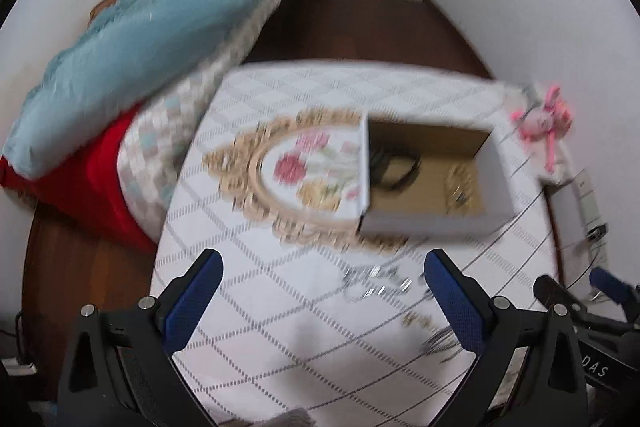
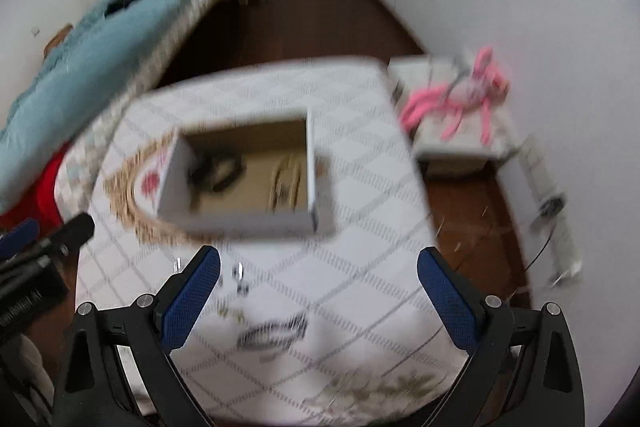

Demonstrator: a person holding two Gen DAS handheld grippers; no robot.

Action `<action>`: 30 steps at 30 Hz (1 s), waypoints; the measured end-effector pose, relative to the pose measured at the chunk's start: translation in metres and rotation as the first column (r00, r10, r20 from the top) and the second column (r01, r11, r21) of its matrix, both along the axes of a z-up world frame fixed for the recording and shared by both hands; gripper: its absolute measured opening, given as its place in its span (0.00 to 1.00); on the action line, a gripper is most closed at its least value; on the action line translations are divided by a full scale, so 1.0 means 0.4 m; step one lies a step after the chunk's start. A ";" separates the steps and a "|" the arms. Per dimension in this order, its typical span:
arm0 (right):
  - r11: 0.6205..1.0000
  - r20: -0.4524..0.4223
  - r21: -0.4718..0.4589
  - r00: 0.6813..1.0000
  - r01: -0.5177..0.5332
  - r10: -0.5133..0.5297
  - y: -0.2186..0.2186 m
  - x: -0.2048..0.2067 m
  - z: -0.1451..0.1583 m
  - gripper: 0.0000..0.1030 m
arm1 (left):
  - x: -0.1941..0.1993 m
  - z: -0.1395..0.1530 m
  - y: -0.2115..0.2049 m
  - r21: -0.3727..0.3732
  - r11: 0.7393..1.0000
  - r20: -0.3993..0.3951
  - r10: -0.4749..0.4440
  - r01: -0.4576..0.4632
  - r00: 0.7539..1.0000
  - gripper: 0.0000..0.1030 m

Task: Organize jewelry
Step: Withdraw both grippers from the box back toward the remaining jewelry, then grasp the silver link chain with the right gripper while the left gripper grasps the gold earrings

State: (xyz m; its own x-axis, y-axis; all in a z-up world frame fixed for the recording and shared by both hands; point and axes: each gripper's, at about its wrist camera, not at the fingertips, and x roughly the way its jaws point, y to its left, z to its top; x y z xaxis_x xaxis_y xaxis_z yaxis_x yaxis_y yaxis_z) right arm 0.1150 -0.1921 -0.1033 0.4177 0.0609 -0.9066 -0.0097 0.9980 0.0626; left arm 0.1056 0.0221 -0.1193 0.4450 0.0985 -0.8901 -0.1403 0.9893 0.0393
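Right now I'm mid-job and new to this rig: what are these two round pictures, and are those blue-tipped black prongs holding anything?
Each picture comes from a fisheye camera mounted on a hand-held gripper, looking forward along its two fingers. There is no robot arm; a person carries one gripper in each hand.

The left wrist view shows the left gripper, and the right wrist view shows the right gripper. Both are wide open and hold nothing.

Below them is a table with a white diamond-patterned cloth. On it sits an open cardboard box that partly covers a gold-framed floral oval. Inside the box are a dark looped piece and gold bangles. Loose jewelry lies on the cloth, too blurred to name.
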 end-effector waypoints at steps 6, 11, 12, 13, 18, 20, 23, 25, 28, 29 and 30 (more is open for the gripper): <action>0.995 -0.222 0.096 0.975 0.040 -0.018 -0.022 -0.035 -0.244 0.69 | -0.042 -0.173 0.015 0.028 1.000 -0.151 0.019 -0.014 0.988 1.00; 0.996 -0.274 0.082 0.962 0.040 -0.016 -0.017 -0.055 -0.334 0.56 | -0.067 -0.261 0.016 0.033 0.999 -0.223 0.016 -0.008 0.975 1.00; 0.997 -0.259 0.070 0.966 0.030 -0.011 -0.012 -0.063 -0.335 0.54 | -0.068 -0.269 0.015 0.029 1.000 -0.231 0.014 -0.008 0.973 1.00; 0.998 -0.254 0.059 0.967 0.020 -0.004 -0.006 -0.067 -0.338 0.54 | -0.070 -0.280 0.015 0.023 1.000 -0.241 0.014 -0.009 0.970 1.00; 0.999 -0.219 0.007 0.975 -0.039 0.040 0.033 -0.075 -0.336 0.42 | -0.081 -0.297 0.003 -0.011 1.000 -0.249 -0.003 0.000 0.968 0.99; 0.994 -0.194 -0.065 0.979 -0.082 0.068 0.059 -0.082 -0.335 0.22 | -0.082 -0.294 0.002 -0.024 1.000 -0.241 -0.011 0.005 0.971 0.99; 0.994 -0.184 -0.063 0.980 -0.093 0.080 0.065 -0.084 -0.336 0.08 | -0.083 -0.284 -0.011 -0.059 0.998 -0.217 -0.044 0.032 0.975 0.98; 0.995 -0.182 -0.060 0.981 -0.077 0.065 0.050 -0.079 -0.335 0.08 | -0.085 -0.276 -0.027 -0.077 0.995 -0.198 -0.074 0.060 0.977 0.98; 0.998 -0.180 -0.056 0.984 -0.027 0.017 -0.006 -0.062 -0.332 0.08 | -0.081 -0.266 -0.070 -0.091 0.989 -0.170 -0.127 0.113 0.977 0.97; 0.999 -0.184 -0.048 0.983 -0.004 -0.005 -0.029 -0.058 -0.332 0.08 | -0.077 -0.266 -0.083 -0.094 0.987 -0.167 -0.143 0.128 0.975 0.88; 0.999 -0.187 -0.045 0.982 0.012 -0.020 -0.043 -0.053 -0.331 0.08 | -0.075 -0.269 -0.101 -0.099 0.984 -0.168 -0.165 0.150 0.972 0.79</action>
